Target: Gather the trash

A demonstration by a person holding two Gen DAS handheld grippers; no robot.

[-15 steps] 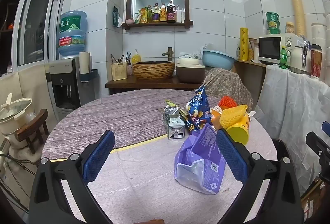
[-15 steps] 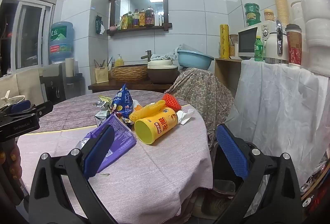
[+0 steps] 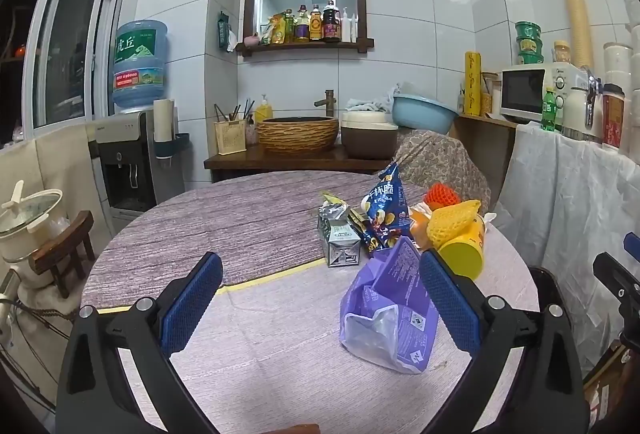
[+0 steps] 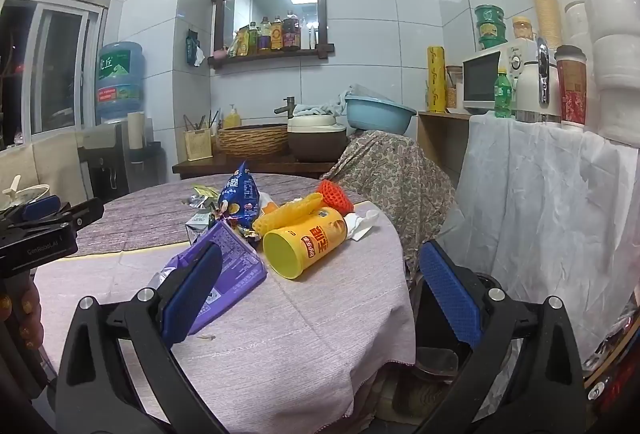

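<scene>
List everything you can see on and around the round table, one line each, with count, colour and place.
purple bag: 1, purple with a clear end, nearest on the table.
yellow cup: 1, yellow, on its side, mouth toward the camera, right of the purple bag.
blue snack bag: 1, dark blue, standing in the pile's middle.
silver carton: 1, silver, left of the pile.
foam nets: 2, one yellow on the cup, one orange-red behind.
white tissue: 1, white, right of the cup.
table: 1, round, under a lilac cloth.
blue basin: 1, light blue, back counter.
microwave: 1, white, right shelf.
left tool: 1, black with blue pads, open, empty.
right tool: 1, same, open, empty.
</scene>
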